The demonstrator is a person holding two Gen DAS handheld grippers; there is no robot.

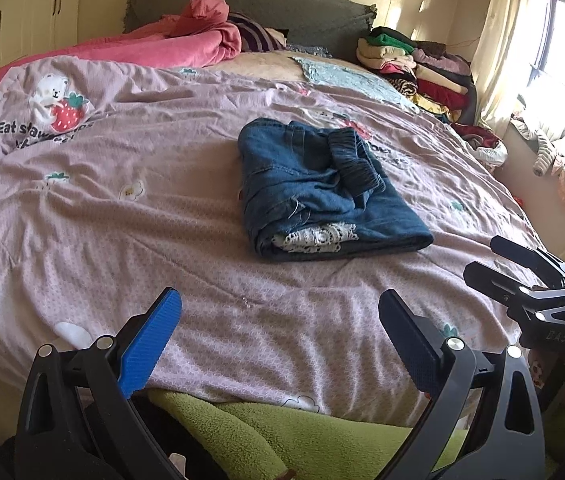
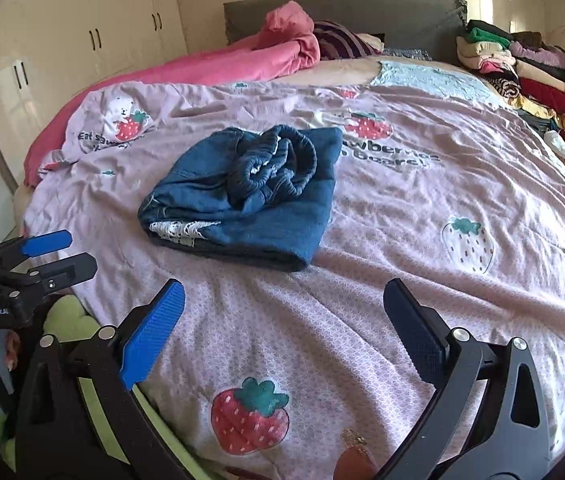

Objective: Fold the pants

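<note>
Left claw wide, holding nothing; right claw likewise wide and empty, both low at the near edge of the bed. Ahead of both, well apart, denim pants in a folded bundle, waistband bunched on top. Probably best now: flatten that waistband, square the edges.

Sunlit window with cream curtain; white wardrobe; grey headboard; cream walls.

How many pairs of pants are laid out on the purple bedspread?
1: folded blue jeans in the middle of the bedspread. The clothes pile by the headboard may hide more.
</note>
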